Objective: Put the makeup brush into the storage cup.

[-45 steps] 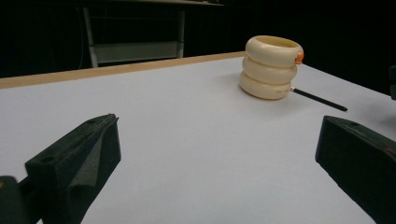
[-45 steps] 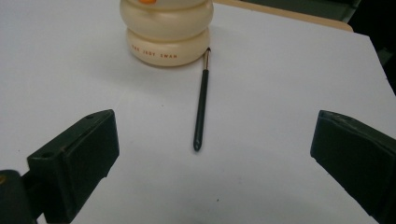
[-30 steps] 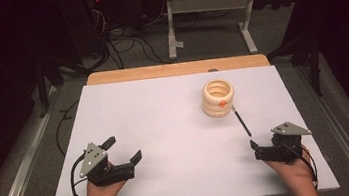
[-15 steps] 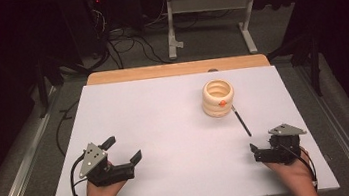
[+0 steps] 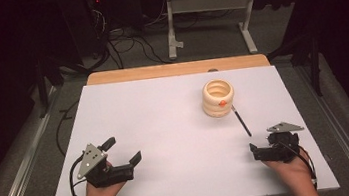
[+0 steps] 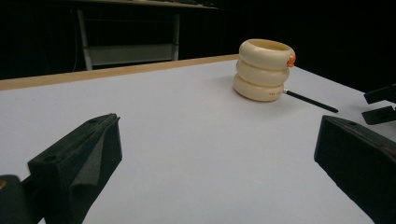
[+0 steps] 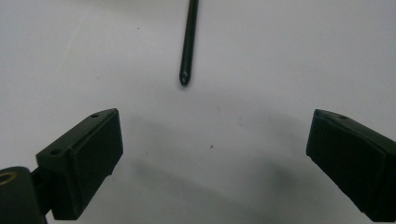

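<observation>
Black and thin, the pen (image 5: pixel 241 121) lies flat beside the cream ring holder (image 5: pixel 217 98), possibly touching it. Ahead of the right gripper (image 5: pixel 252 151) (jaws wide, nothing held), it could be rolled away by a low approach.

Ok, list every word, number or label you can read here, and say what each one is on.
No text can be quoted as it reads.
Cream ringed holder: a small dark mark low on its bottom ring, near the black stick, too small and blurred to read.
Left gripper, right gripper and white table: no lettering visible.
</observation>
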A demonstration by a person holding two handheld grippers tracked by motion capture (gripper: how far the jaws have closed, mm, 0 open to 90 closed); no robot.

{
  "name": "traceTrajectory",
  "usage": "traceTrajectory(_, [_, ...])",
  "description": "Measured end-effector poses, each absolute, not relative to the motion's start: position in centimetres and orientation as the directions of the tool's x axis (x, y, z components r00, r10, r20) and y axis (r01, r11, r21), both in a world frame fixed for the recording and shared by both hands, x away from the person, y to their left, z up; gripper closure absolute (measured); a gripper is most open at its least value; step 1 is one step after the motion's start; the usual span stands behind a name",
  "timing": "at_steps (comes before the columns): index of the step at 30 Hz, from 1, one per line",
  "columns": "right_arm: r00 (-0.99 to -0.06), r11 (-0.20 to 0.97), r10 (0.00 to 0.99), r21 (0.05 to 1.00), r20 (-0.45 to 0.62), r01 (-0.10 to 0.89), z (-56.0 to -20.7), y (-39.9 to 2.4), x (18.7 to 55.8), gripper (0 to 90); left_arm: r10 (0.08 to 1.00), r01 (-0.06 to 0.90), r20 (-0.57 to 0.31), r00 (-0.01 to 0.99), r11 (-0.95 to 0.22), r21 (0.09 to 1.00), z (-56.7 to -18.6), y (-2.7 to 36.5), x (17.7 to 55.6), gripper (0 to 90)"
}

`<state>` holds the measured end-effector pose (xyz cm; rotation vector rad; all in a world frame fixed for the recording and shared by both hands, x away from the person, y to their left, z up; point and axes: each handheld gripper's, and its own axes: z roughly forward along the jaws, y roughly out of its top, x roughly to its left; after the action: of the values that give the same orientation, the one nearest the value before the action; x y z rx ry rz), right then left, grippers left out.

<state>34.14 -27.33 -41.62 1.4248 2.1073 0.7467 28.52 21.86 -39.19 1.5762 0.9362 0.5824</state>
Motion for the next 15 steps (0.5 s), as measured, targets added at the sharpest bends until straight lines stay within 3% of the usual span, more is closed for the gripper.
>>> traceTrajectory(15, [-0.39, 0.376, 0.915, 0.563, -0.102, 0.736, -40.0, -27.1, 34.5, 5.5, 0.818, 0.243, -0.116, 0.564, -0.03, 0.97, -39.1, 21.7, 28.3, 1.6])
